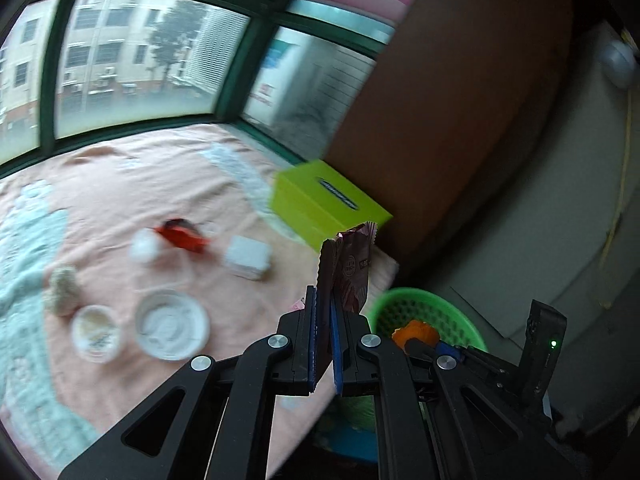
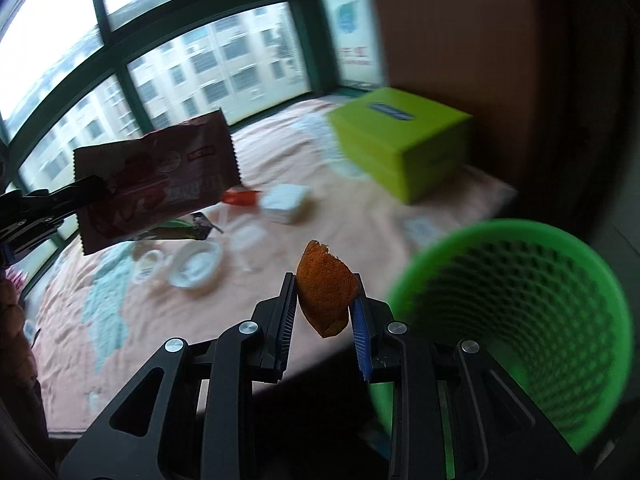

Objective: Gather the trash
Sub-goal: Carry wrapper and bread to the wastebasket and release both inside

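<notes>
just right of the right gripper (image 2: 325, 300), whose jaws clamp an orange peel (image 2: 326, 294), gapes the green basket (image 2: 516, 320), nearer this hand than the left gripper (image 1: 323, 312), pinched on a reddish wrapper (image 1: 352, 268) above the bed edge.

The left tool (image 1: 325, 312) points downward, its jaws clamped on a wrapper (image 1: 350, 268) standing up between the pads. The right tool (image 2: 324, 300), also tilted down, grips an orange peel (image 2: 326, 294) between its jaws.
</notes>
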Motion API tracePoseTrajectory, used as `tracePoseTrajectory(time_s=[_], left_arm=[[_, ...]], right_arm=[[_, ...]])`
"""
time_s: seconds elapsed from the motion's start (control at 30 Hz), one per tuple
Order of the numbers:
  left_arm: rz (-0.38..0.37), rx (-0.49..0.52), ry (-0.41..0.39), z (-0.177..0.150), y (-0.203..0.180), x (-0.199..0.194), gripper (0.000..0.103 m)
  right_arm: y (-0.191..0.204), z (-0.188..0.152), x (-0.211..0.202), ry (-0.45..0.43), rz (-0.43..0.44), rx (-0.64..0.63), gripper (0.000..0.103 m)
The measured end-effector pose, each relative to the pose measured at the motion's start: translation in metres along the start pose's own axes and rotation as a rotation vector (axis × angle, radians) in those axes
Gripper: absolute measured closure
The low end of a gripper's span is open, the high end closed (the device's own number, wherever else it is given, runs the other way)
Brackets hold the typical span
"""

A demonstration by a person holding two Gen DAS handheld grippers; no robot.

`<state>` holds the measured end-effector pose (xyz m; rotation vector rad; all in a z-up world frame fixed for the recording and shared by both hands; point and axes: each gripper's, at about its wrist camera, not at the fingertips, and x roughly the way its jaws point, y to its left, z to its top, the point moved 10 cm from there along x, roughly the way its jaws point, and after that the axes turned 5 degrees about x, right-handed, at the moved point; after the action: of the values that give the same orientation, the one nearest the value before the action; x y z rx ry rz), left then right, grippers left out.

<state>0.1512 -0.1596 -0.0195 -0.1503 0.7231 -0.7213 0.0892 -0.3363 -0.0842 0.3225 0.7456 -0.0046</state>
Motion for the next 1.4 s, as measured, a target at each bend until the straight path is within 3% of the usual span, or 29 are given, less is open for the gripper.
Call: tracePoseTrajectory(time_s=[0.37, 0.5, 0.97, 1.1, 1.13, 1.17, 1.4], left_arm=[[-0.118, 0.119, 0.101, -0.016, -0.092, 0.054, 0.097], [-0.134, 0.15, 0.134, -0.025, -0.112, 0.069, 0.097], [-0.166, 0.216, 0.261, -0.064, -0.16, 0.117, 0.094], [-0.185, 0.223, 0.279, -0.071, -0.168, 0.124, 0.084], [-0.192, 0.222, 0.286, -0.074, -0.169, 0.125, 0.07], [-0.19, 0.22, 0.29, -0.075, -0.169, 0.126, 0.064], [-0.163, 0.216, 0.271, -0.076, -0.156, 0.116, 0.059]], right_arm=[[-0.103, -0.022, -0.039, -0.017, -0.153, 0.142, 0.073], [-0.12, -0.024, -0.05, -0.042, -0.167, 0.176, 0.062], [-0.148, -0.026, -0.088, -0.124, -0.176, 0.246, 0.051], [-0.151, -0.028, -0.093, -0.133, -0.17, 0.264, 0.051], [-0.151, -0.028, -0.093, -0.133, -0.167, 0.266, 0.051], [-0.151, -0.029, -0.095, -0.134, -0.167, 0.266, 0.051], [-0.141, -0.025, -0.093, -0.136, -0.148, 0.254, 0.051]])
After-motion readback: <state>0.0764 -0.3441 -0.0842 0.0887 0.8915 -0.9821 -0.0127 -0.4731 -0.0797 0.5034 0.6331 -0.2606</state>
